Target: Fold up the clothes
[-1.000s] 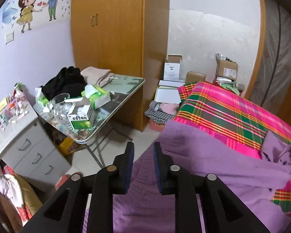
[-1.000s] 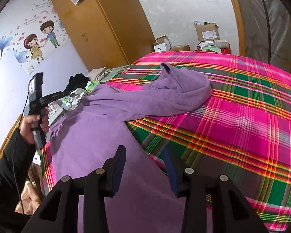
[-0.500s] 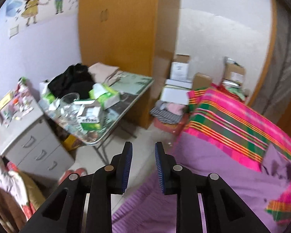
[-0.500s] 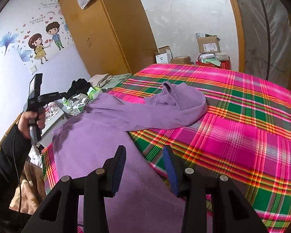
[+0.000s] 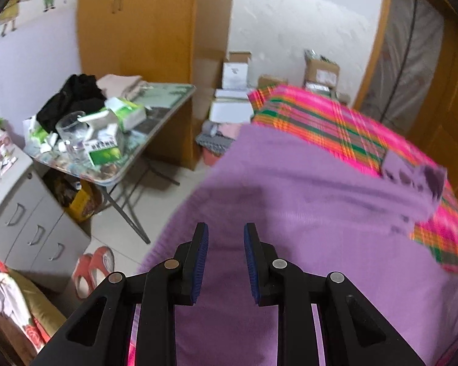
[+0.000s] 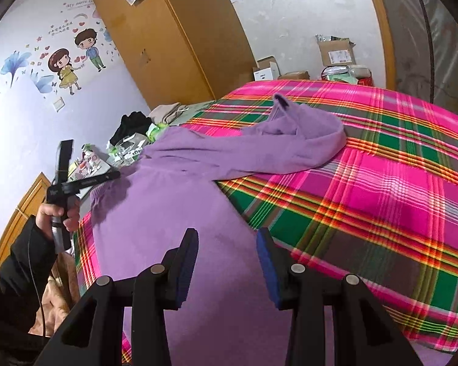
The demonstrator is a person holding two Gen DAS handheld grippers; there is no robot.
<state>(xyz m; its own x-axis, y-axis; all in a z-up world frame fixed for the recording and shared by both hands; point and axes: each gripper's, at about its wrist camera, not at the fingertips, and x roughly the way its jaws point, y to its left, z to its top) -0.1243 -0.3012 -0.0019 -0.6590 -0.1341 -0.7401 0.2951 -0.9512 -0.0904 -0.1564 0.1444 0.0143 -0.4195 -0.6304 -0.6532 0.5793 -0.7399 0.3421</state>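
A purple sweater (image 6: 180,213) was spread over the near left part of a plaid bedspread (image 6: 366,183), one sleeve folded across toward the far right. The left gripper (image 5: 226,262) was seen with a narrow gap between its jaws and nothing held; compared with a second before, it had been carried from over the floor gap to above the sweater's hem, nearer the cloth. The right gripper (image 6: 227,262) was seen with jaws wide apart, empty, above the sweater's body, its place unchanged. A cluttered folding table (image 5: 168,97) was recorded at the left.
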